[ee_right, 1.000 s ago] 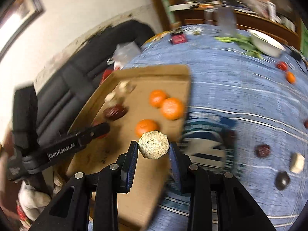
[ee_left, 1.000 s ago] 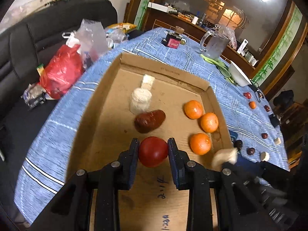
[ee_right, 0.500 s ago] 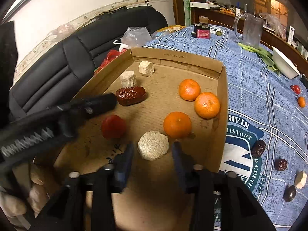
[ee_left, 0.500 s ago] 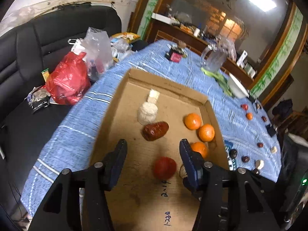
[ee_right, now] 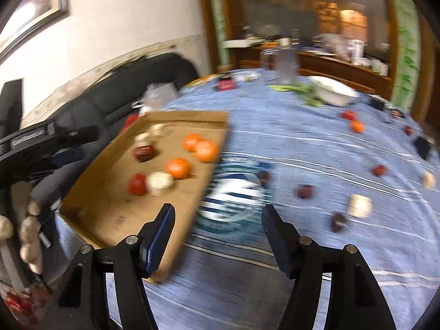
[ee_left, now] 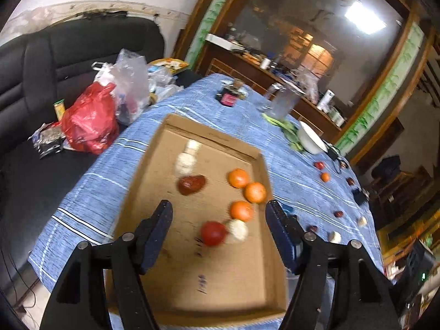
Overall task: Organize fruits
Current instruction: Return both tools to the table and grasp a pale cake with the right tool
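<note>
I'm holding both grippers, left (ee_left: 218, 221) and right (ee_right: 217, 224), released and empty; 3 oranges (ee_left: 238, 178) are lying along the box's (ee_left: 154, 170) right edge.

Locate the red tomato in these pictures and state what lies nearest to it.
In the left wrist view the red tomato lies inside the cardboard tray, toward its near end, touching a pale round cake on its right, with an orange just beyond.

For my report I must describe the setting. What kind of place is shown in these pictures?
Most likely a lived-in home dining or living room. A table with a blue striped cloth holds the cardboard tray of fruit, a black sofa stands beside it, and a wooden sideboard crowded with household things lines the back wall.
</note>
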